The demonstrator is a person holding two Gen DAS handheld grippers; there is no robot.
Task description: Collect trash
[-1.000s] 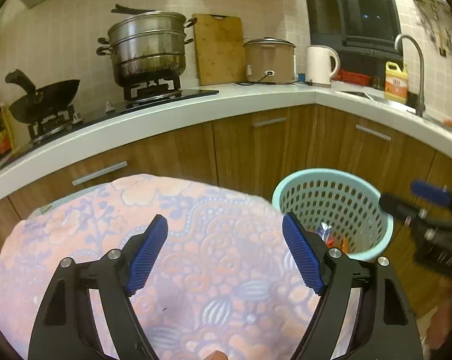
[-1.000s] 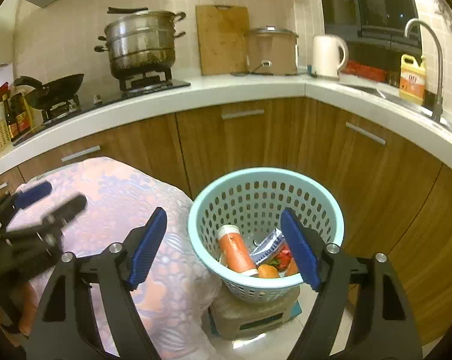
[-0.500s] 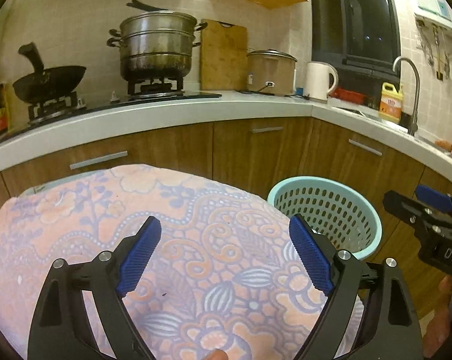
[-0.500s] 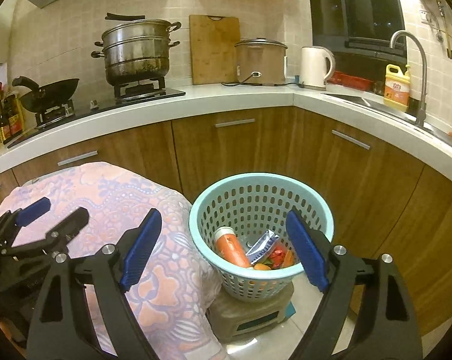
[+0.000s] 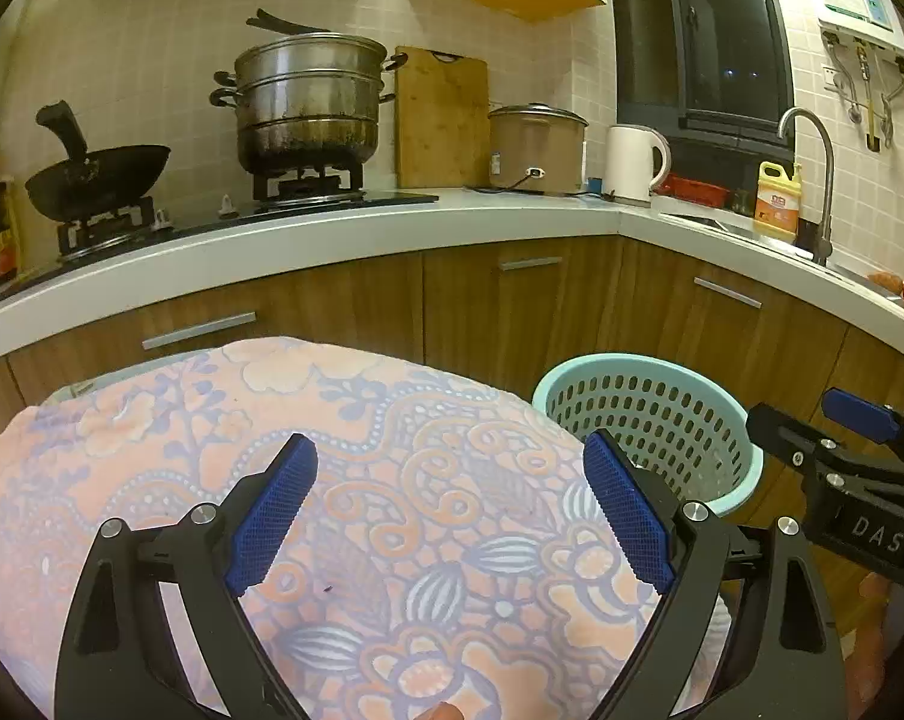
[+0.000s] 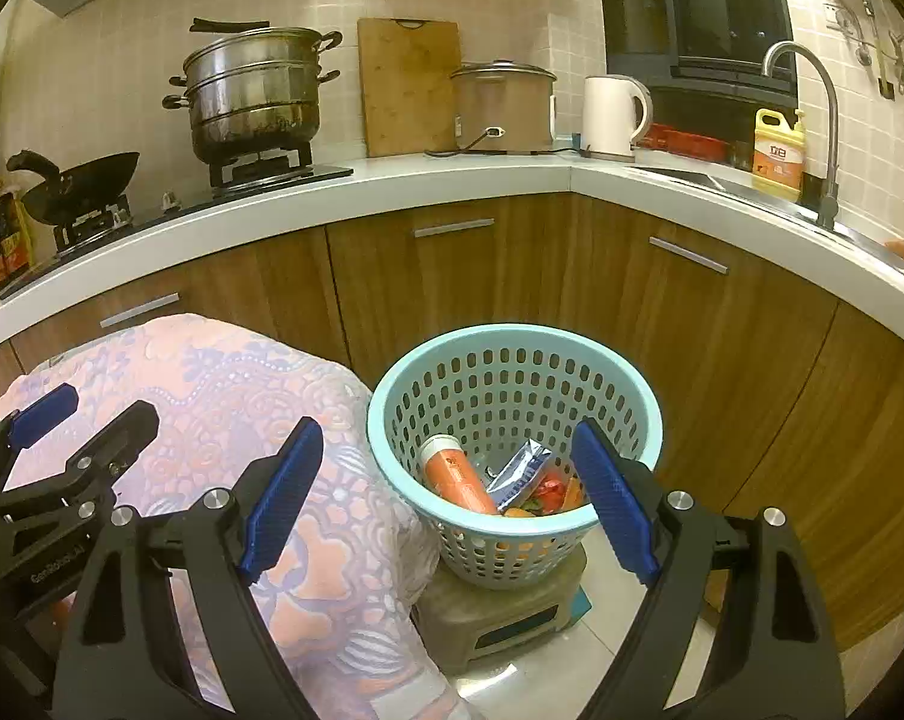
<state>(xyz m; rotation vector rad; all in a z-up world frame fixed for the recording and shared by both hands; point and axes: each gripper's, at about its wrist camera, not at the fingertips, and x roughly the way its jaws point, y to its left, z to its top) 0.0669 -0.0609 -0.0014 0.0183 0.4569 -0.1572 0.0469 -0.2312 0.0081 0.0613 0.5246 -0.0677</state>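
In the left wrist view, the left gripper [image 5: 449, 513] is hovering over a table covered with a floral cloth [image 5: 392, 420]. Its jaws are opening at this moment and are already standing wide, with nothing between the blue pads [image 5: 275, 510]. To its right, the light blue basket [image 5: 577, 381] is standing just beside the table edge, in front of the brown cabinets [image 5: 511, 312]. The right gripper [image 5: 823, 426] is showing at the right border, over the basket side.

In the right wrist view, the right gripper [image 6: 446, 495] is pointing down toward the basket [image 6: 404, 384], also spread wide and holding nothing. The basket is sitting on a small stool [image 6: 499, 612] on the floor. Inside it the trash is lying: an orange tube [image 6: 457, 477], a silver packet [image 6: 520, 468] leaning against it, and some red and orange wrappers [image 6: 550, 492] that I cannot tell apart. The left gripper [image 6: 86, 414] is appearing at the left border, over the cloth [image 6: 224, 384].
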